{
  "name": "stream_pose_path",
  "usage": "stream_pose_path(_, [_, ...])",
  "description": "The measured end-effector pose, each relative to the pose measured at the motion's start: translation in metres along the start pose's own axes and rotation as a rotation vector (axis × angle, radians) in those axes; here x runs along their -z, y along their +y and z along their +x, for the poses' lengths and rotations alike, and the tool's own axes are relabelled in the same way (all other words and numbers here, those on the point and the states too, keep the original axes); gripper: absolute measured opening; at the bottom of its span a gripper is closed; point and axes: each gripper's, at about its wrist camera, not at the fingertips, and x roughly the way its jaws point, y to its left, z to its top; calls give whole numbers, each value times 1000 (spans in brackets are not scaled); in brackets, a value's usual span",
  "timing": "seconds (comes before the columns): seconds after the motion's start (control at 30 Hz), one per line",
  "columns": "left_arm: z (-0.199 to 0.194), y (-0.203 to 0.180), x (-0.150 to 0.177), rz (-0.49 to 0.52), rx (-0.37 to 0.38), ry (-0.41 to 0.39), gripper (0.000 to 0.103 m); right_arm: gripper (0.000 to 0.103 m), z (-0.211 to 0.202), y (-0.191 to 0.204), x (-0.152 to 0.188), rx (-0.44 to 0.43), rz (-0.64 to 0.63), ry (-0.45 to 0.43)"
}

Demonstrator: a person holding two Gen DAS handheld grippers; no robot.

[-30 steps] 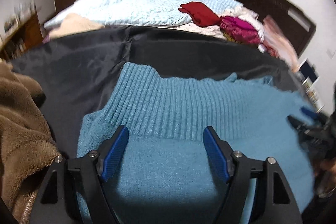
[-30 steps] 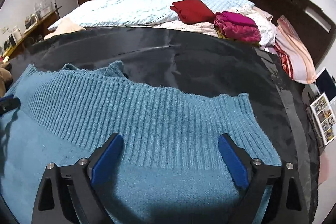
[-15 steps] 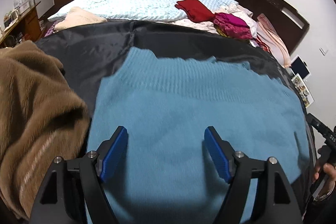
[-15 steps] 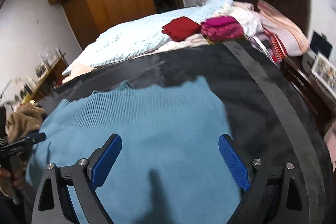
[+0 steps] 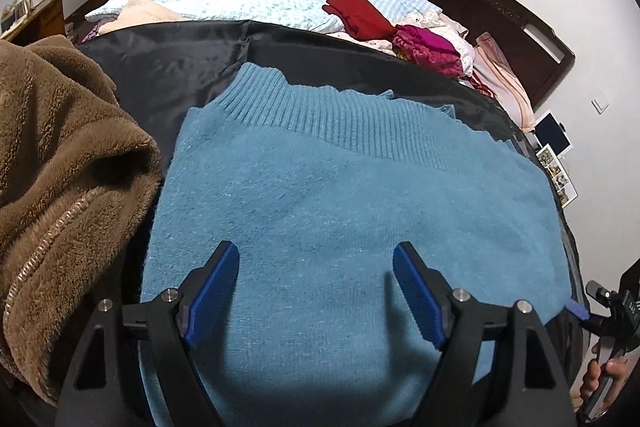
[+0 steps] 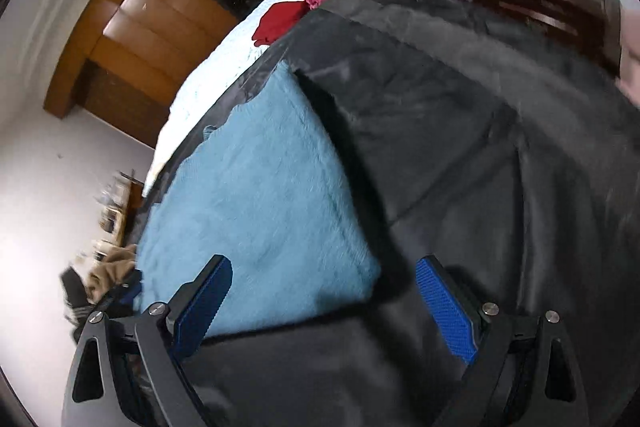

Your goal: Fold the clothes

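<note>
Left wrist: fuzzy blue ribbed-hem sweater [image 5: 340, 211] lies flat on seemingly satin black sheet [image 5: 168, 67], both jaws released.

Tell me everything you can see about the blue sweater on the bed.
The blue sweater is a teal, fuzzy knit with a ribbed band along its far edge. It lies flat and spread out on a black sheet, folded into a rough rectangle with no sleeves showing. A brown fleece garment sits beside its left edge. The left tool hovers open above its near part, gripping nothing.
</note>
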Motion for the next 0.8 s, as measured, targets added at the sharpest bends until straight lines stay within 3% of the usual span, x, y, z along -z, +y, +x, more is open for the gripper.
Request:
stream_pose_path(0.37, [3,9,-1,-39,21,16,84,96,23,13,7,-31,27,-3])
stream_pose_path(0.6, [6,5,1,-15,13,9,89,96,39,3,-12,-176,103,-59])
stream_pose_path(0.8, [9,-1,3,17,4,4,96,96,57,19,-24,-181,87,-41])
